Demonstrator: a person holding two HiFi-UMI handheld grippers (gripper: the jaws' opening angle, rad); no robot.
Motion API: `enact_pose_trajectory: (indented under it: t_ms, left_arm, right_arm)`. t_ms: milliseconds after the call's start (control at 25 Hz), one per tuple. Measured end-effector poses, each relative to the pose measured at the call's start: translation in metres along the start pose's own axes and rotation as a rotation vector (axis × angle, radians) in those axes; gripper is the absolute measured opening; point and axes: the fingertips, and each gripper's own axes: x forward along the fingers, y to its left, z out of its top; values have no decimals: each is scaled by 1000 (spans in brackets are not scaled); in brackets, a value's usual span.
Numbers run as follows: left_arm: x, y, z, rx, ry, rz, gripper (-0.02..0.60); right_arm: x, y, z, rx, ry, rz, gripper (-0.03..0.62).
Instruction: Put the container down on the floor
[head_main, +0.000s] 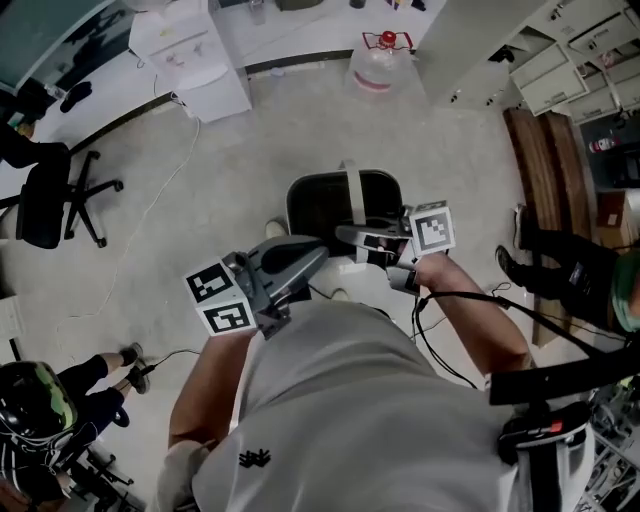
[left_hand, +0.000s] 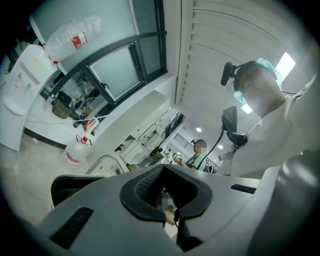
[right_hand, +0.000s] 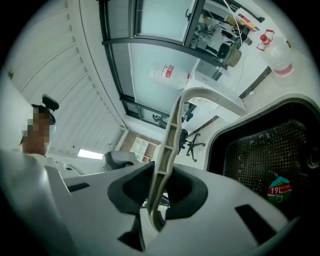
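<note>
The container (head_main: 335, 205) is a black bin with a pale grey bail handle (head_main: 350, 180), hanging above the floor in front of my body. My right gripper (head_main: 372, 240) is shut on that handle. In the right gripper view the handle (right_hand: 171, 135) runs up from between the dark pads of my right gripper (right_hand: 160, 195), and the bin's black mesh inside (right_hand: 260, 155) shows at the right with a round sticker. My left gripper (head_main: 300, 268) hovers just left of the bin with its jaws together and nothing in them. In its own view, my left gripper (left_hand: 167, 195) points past the bin's dark rim (left_hand: 62, 187).
A water jug (head_main: 378, 62) and a white water dispenser (head_main: 195, 55) stand ahead by the wall. An office chair (head_main: 50, 195) is at the far left. A person's legs (head_main: 560, 265) and a wooden bench (head_main: 545, 165) are at the right, and another person (head_main: 40, 405) crouches at the lower left.
</note>
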Motion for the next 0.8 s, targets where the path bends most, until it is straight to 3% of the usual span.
enact_pose_trajectory:
  t_ms: [200,440,800]
  left_arm:
    - [-13,75,62,18,81,7,9]
    - [-35,145,112,23,128,-26,9]
    - [-33,226,162,-34,90,-4,9]
  right_arm:
    - [51,-17,80,-6,-42,2,43]
    - [104,-48,179,3,-143,25,43]
    - [154,-123,282,-16,-100,1,43]
